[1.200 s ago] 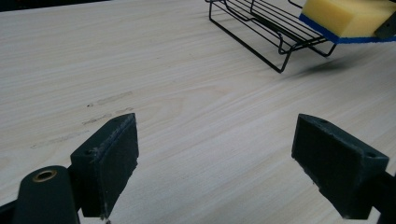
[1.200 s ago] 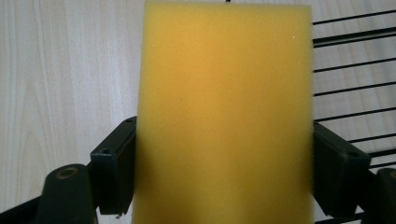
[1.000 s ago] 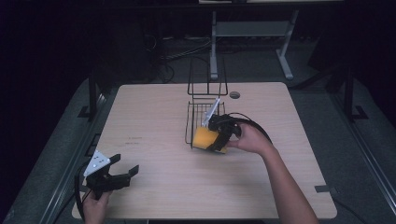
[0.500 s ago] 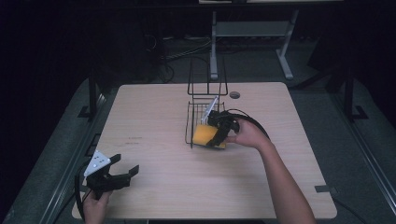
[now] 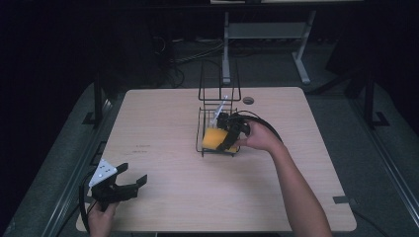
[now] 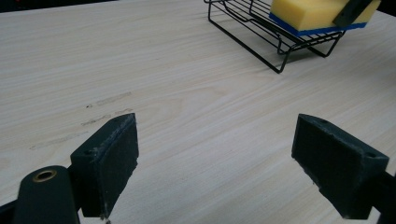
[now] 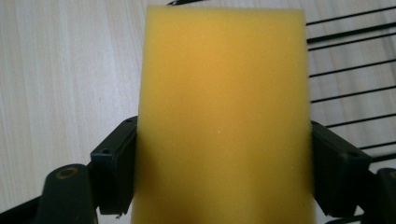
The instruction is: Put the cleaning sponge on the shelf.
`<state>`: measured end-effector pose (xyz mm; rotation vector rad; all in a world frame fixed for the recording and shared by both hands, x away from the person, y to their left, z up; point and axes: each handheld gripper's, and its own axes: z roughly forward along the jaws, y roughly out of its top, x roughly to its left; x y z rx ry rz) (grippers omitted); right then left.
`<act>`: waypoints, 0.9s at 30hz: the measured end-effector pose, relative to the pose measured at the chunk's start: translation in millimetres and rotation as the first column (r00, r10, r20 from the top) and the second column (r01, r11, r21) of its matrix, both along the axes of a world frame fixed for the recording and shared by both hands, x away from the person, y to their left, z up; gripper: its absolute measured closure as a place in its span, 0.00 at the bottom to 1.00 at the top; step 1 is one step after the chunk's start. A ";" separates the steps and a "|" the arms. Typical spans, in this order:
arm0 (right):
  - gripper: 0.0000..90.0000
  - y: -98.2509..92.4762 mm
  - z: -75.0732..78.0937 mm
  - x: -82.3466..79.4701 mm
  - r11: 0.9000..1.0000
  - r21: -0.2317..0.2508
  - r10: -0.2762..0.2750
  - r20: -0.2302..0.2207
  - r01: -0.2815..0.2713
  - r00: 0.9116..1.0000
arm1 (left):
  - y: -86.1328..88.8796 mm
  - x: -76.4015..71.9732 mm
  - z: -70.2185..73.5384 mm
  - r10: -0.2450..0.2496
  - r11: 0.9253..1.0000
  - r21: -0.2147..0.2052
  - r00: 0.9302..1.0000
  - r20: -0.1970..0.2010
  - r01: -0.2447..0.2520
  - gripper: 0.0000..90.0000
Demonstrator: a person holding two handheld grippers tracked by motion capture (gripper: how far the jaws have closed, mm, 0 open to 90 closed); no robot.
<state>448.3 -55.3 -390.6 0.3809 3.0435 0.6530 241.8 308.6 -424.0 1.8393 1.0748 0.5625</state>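
Yellow sponge [image 5: 215, 138] sits in the low part of a black wire rack [image 5: 218, 126], just past the middle of the wooden table [image 5: 163, 123]. Seen from the high view, the rack has a tall wire loop at its 12 o'clock end and a flat tray at its 6 o'clock end. The sponge is in the tray.

The right gripper [image 5: 232, 134] comes at the sponge from 3 o'clock. The right hand [image 5: 261, 138] holds it, and the arm runs down to the 5 o'clock edge of the picture. In the right gripper view, the two black jaws press on both sides of the sponge [image 7: 224, 116], so the sponge is gripped between them. Rack wires [image 7: 350, 70] show at 3 o'clock of the sponge, with the pale wood under them.

From the left gripper view, the sponge [image 6: 317, 14] has a thin blue layer on its bottom side. It rests on the rack [image 6: 261, 37] at about 1 o'clock. A black jaw of the other gripper touches its top corner.

The left gripper [image 5: 126, 183] is well apart from the rack, near the 7 o'clock corner of the table. The left hand [image 5: 101, 219] holds it from below. A grey three-cornered plate sits on top of it. Its jaws are spread wide, with only bare wood between them and nothing held. Some faint grey marks [image 6: 100, 109] show on the wood just past the left jaw.
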 end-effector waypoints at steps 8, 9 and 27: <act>0.24 6.9 -2.8 11.4 0.999 -0.032 0.005 -0.001 -0.005 1.000 | 0.2 0.2 -0.1 0.000 1.000 0.000 1.000 0.001 0.000 0.16; 0.24 7.9 -3.5 13.0 0.999 -0.031 0.011 -0.006 -0.012 1.000 | 0.3 0.3 0.0 0.000 1.000 0.000 1.000 0.001 0.000 0.16; 0.24 10.9 -15.4 29.0 1.000 -0.025 -0.012 -0.013 0.012 1.000 | 0.8 1.0 -0.5 0.002 1.000 -0.003 1.000 -0.001 -0.002 0.16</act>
